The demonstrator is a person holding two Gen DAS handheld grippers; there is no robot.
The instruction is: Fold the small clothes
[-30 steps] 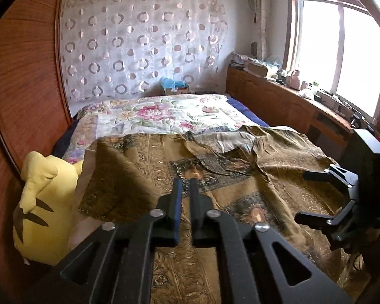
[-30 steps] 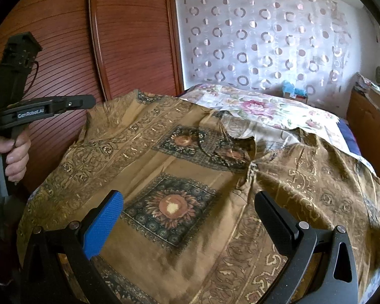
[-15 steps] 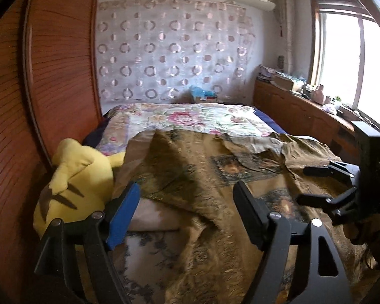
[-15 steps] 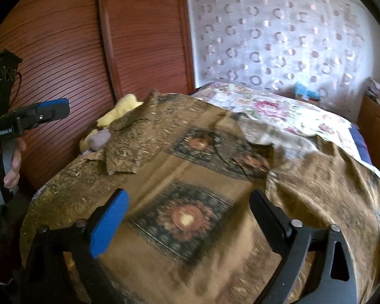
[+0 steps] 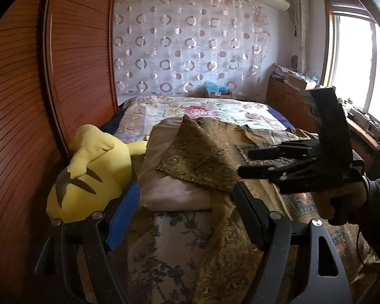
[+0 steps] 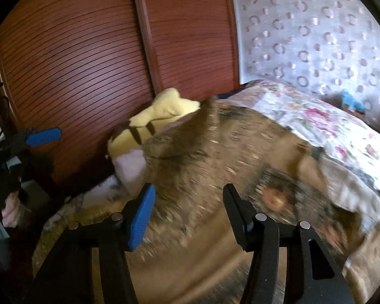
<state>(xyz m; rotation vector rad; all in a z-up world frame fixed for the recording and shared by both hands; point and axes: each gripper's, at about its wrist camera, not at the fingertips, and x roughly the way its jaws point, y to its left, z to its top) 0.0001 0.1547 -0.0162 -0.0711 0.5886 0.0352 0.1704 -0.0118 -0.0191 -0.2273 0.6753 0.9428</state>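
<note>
Presently, my left tool (image 5: 185, 217) stood wide apart with nothing gripped. My right tool (image 6: 188, 210) had just been closing, its jaws half apart and empty above the cloth. The brown patterned garment (image 5: 202, 157) lay spread on the bed (image 5: 215, 106), one corner folded back over itself, beside a yellow plush toy (image 5: 93, 167) against the wooden wardrobe (image 5: 25, 101).

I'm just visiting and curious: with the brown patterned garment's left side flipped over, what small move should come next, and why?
Probably press the folded flap flat on the brown garment. It lies rumpled, and the right gripper, jaws just closing with nothing between them, hangs over it; the left gripper is open and empty.
</note>
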